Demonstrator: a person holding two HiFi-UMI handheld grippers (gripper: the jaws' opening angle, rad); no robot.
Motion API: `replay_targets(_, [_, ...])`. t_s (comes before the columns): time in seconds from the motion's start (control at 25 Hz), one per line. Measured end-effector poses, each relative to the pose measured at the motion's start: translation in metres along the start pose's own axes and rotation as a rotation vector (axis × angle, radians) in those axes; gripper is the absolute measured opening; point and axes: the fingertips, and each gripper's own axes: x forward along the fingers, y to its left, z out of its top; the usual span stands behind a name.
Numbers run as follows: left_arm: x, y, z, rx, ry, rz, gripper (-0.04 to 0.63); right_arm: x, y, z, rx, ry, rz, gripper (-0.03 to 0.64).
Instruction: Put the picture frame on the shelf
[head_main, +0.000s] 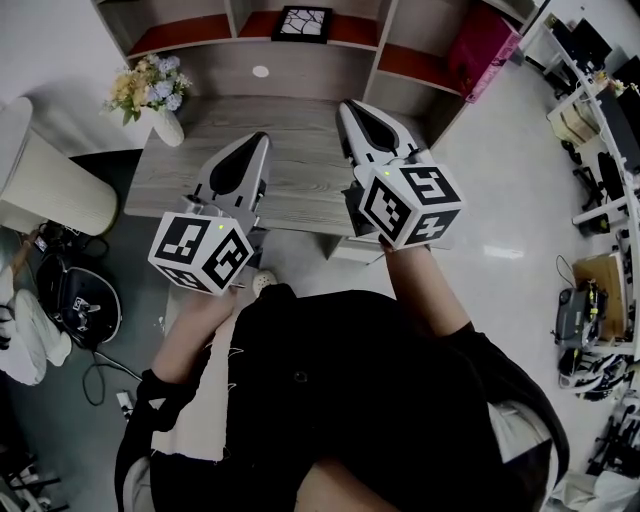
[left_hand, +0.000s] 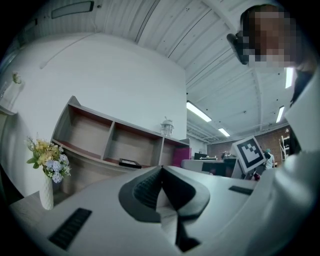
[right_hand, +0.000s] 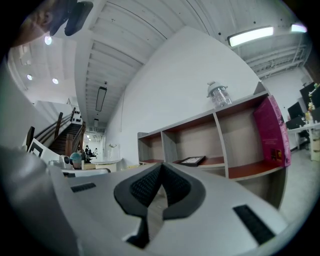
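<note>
At the far left of the grey wood-grain desk (head_main: 300, 165) stands a white ceramic vase of yellow and pale blue flowers (head_main: 160, 100); the black-padded white left gripper (head_main: 262, 137) hovers over the desk beside it, its jaws pressed together with nothing between them. Ahead, the black-rimmed picture frame with a branching crack pattern (head_main: 302, 23) lies flat in the middle compartment of the grey open shelf with red-brown boards (head_main: 320, 70); by my reading the placing is done and only the retreat is left. To do that well, draw both tools straight back from the shelf at desk height, jaws closed, the left one passing clear of the vase; no need to touch the frame, which sits well inside its compartment. The matching white right gripper (head_main: 350, 106) is likewise closed and empty, pointing at the shelf. A glass jar (right_hand: 218, 95) stands on the shelf top; a magenta box (head_main: 482, 50) leans in the rightmost compartment.

No brand or wording can be read; the cubes on the grippers bear only black-and-white square markers; small print on the box is too fine to make out.
</note>
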Motion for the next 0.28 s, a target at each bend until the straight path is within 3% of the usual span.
replay_targets(0.28, [0.0008, 0.0040, 0.0014, 0.002, -0.003, 0.002, 0.011, 0.0047, -0.0004, -0.0003, -0.005, 0.002, -0.001, 0.005])
